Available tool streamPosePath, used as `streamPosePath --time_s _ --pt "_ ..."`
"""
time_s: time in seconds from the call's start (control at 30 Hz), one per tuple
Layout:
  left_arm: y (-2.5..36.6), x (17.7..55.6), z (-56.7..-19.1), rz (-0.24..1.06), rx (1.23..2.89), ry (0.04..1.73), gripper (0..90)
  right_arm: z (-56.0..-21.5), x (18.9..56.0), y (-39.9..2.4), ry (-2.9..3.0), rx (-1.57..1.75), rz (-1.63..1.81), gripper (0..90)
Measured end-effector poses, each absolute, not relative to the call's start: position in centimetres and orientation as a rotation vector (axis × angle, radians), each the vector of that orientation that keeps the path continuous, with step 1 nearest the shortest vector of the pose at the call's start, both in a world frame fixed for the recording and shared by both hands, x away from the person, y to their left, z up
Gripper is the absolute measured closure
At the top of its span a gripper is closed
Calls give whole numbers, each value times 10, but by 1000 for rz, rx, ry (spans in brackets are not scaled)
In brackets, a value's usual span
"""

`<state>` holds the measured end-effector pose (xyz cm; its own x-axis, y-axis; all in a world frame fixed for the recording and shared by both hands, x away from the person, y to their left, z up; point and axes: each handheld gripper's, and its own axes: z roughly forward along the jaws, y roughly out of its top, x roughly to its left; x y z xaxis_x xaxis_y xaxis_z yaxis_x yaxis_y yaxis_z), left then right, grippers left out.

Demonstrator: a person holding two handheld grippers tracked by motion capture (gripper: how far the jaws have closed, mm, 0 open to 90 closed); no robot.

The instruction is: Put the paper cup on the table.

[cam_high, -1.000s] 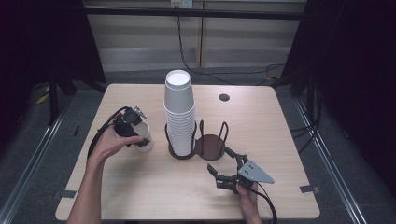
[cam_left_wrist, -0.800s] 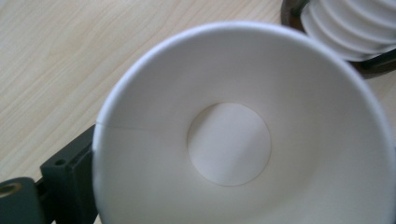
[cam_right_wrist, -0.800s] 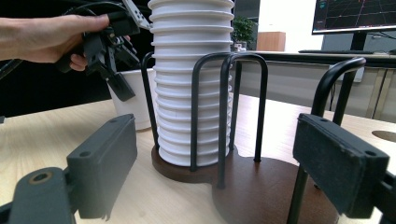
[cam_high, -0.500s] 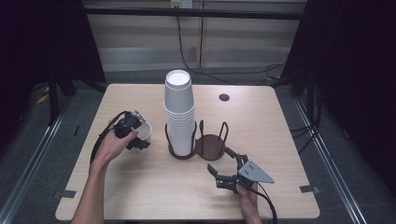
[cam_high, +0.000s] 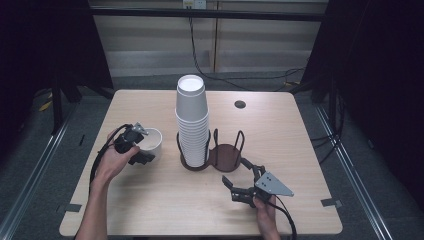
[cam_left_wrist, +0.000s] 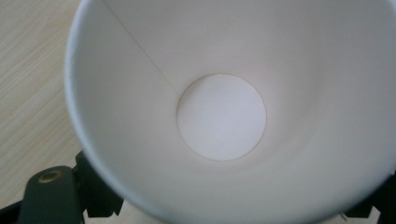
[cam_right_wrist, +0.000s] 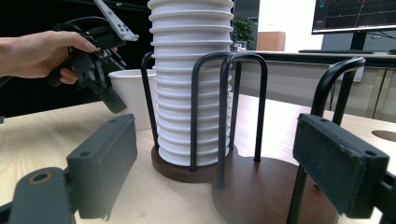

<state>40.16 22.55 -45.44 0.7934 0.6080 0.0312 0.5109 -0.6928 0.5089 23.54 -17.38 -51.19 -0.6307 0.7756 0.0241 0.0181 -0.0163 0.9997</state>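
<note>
A: What's the setting?

B: A pale wooden table (cam_high: 165, 200) in a dim room, dark curtains at the sides and cables on the floor behind.

A: And the left gripper (cam_high: 141, 150)?

B: Its jaws have just been closing, and now they pinch the wall of a single white cup (cam_high: 151, 142). One jaw shows outside the cup's wall in the right gripper view. The left gripper view looks straight down into the cup (cam_left_wrist: 219, 116), rim to round bottom.

A: Where does that cup sit?

B: Upright at the table's left, near the stack (cam_high: 192, 122) but apart from it.

A: The stack?

B: Upturned white cups standing in one ring of a dark two-ring wire holder (cam_high: 225, 156); the other ring has nothing in it.

A: The right gripper (cam_high: 244, 183)?

B: Low at the table's front right, jaws wide apart, nothing between them, aimed at the holder (cam_right_wrist: 261, 186) and stack (cam_right_wrist: 187, 84).
</note>
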Motion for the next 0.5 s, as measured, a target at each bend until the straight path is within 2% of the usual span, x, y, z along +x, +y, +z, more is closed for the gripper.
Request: streamPosePath --time_s 0.3,0.5 --pt "238 386 -448 270 2376 850 161 -512 235 -174 1691 829 1705 132" --pt "247 373 -442 302 2214 870 156 -512 235 -174 1688 829 1702 132"
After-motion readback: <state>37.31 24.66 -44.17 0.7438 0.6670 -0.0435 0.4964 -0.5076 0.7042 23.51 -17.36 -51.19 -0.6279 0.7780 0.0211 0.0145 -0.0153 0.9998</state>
